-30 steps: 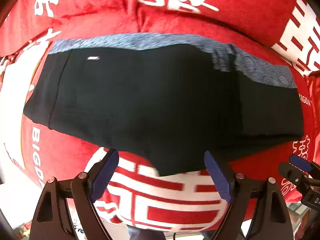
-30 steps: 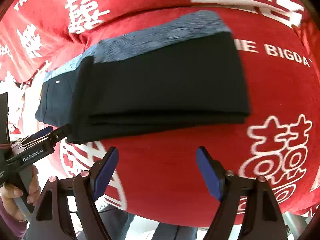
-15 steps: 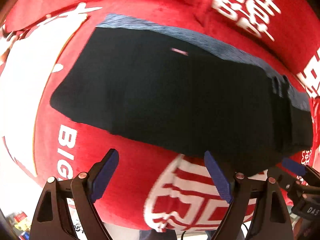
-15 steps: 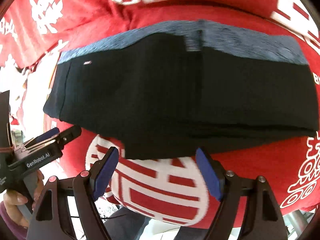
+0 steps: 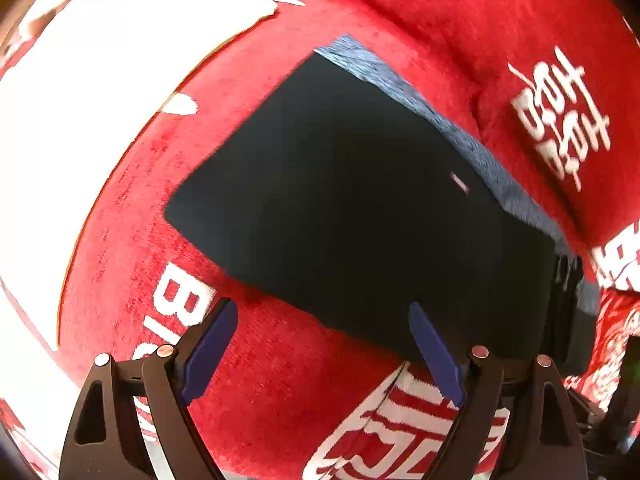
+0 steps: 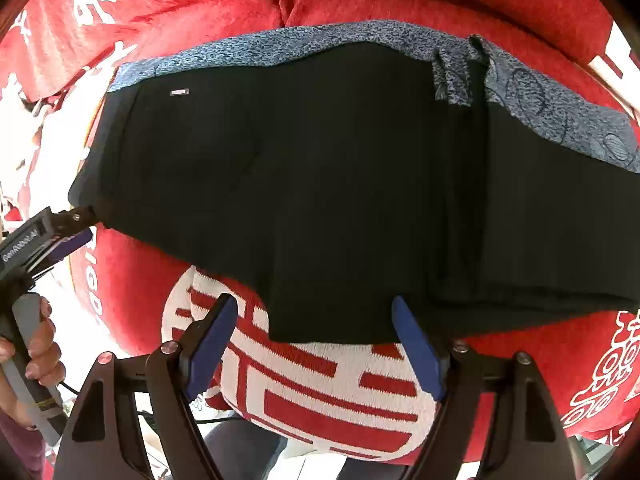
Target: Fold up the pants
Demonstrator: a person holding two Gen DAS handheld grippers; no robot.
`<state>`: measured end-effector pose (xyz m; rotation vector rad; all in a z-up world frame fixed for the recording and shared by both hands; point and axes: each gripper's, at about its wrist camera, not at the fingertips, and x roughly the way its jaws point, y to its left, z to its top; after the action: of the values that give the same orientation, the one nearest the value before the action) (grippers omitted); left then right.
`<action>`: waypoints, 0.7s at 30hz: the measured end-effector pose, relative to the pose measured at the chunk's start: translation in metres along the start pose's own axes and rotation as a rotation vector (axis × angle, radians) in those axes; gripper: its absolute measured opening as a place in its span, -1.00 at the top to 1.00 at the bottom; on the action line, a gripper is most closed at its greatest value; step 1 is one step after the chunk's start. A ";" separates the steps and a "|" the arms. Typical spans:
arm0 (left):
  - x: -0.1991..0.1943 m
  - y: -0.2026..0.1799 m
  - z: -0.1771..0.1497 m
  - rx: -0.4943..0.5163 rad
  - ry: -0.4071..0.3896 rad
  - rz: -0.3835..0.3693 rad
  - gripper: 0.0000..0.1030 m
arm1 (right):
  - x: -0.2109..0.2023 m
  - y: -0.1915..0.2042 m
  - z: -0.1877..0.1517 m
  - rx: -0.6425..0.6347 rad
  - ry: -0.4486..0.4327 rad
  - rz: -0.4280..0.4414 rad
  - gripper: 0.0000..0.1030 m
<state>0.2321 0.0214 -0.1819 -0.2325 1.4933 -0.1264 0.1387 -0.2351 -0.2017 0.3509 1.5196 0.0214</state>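
- Two grippers are recorded, each with its jaws standing wide apart and nothing clamped between the blue pads.
- Left gripper (image 5: pixel 324 350): seen from its own camera, red cloth lies in the gap between the jaws; the near edge of the pants (image 5: pixel 360 208) sits just ahead of the right-hand jaw, whose tip overlaps that edge in the picture. Contact cannot be told.
- Pants, black with a mottled blue-grey waistband (image 6: pixel 304 42): laid flat and folded on the red blanket (image 5: pixel 132 216), ahead of both sets of jaws. A small pale label (image 6: pixel 179 92) is noted near the waistband; its wording is too small to read.
- Right gripper (image 6: pixel 314 334): the lowest dark fold of the pants hangs in the gap between the jaws, nearer the right-hand jaw. Whether the pads touch it cannot be told.
- Stacked layers at the right end of the pants are noted in the right wrist view; their number is hard to make out, the cloth being uniformly dark.
- Left gripper also appears at the left edge of the right wrist view (image 6: pixel 76 228), its tip at the corner of the pants, held by a hand (image 6: pixel 38 352) partly cut off by the frame.
- White characters and lettering on the blanket are cut off by the garment and the frame edges.
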 end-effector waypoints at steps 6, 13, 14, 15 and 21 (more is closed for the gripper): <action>0.010 0.031 0.005 -0.081 0.032 -0.105 -0.71 | 0.004 0.004 0.004 -0.003 0.004 -0.005 -0.61; 0.005 0.035 0.016 -0.115 -0.025 -0.278 -0.71 | 0.008 0.005 0.006 -0.009 0.008 -0.003 -0.62; 0.006 0.039 0.016 -0.131 -0.025 -0.296 -0.71 | 0.008 0.005 0.006 -0.010 0.008 -0.004 -0.63; 0.008 0.040 0.016 -0.149 -0.030 -0.313 -0.71 | 0.009 0.005 0.006 -0.012 0.008 -0.005 -0.64; 0.010 0.053 0.012 -0.205 -0.060 -0.419 -0.71 | 0.011 0.007 0.006 -0.028 0.007 -0.008 -0.69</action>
<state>0.2419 0.0717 -0.2029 -0.7083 1.3810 -0.2996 0.1463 -0.2268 -0.2104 0.3226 1.5266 0.0379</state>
